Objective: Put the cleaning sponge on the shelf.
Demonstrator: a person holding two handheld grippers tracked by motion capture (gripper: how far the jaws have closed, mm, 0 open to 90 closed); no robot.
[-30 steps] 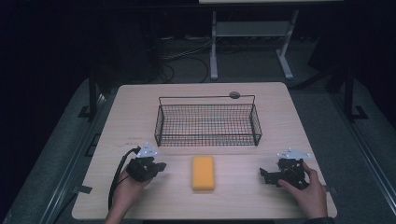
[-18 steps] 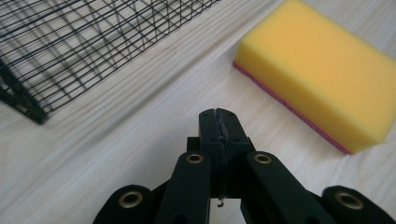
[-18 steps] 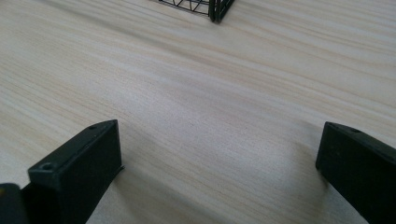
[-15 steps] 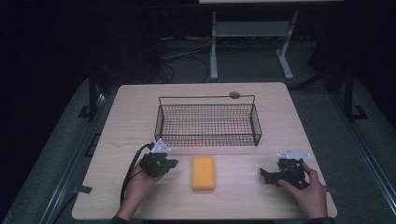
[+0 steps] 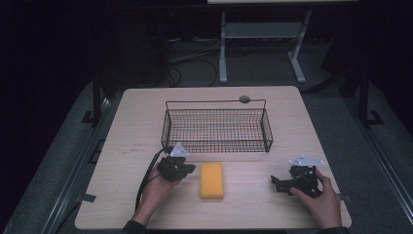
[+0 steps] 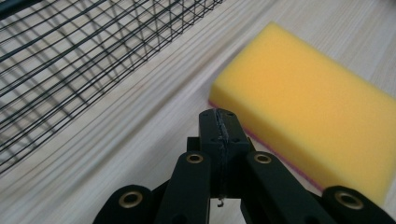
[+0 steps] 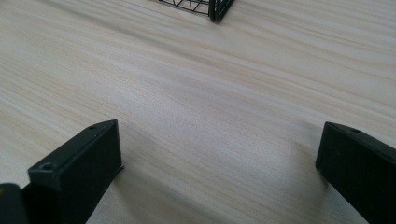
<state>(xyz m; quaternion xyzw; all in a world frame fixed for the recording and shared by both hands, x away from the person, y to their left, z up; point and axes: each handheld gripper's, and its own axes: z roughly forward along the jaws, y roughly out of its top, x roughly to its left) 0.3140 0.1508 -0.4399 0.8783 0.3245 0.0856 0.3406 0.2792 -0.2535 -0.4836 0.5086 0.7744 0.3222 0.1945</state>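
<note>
Where high view blurs jaws: left hand-held gripper point(image 6: 219, 135) pressed together, right hand-held gripper point(image 7: 219, 158) spread.

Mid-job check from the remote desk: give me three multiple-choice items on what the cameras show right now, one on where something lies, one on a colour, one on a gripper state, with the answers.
1. Where does the sponge lie?
A. Inside the wire basket
B. On the table, on the person's side of the basket, between the two grippers
C. On the floor beside the table

2. What colour is the sponge's top face?
A. Yellow
B. Blue
C. White

3. How do the jaws of the left gripper stand?
A. Wide apart
B. Pressed together with nothing between them
C. Clamped on the sponge

Answers:
1. B: the high view shows it flat on the table in front of the wire basket, with the right gripper off to its other side.
2. A: the left gripper view shows a yellow top.
3. B: that view shows the two jaws meeting, just short of the sponge.
</note>
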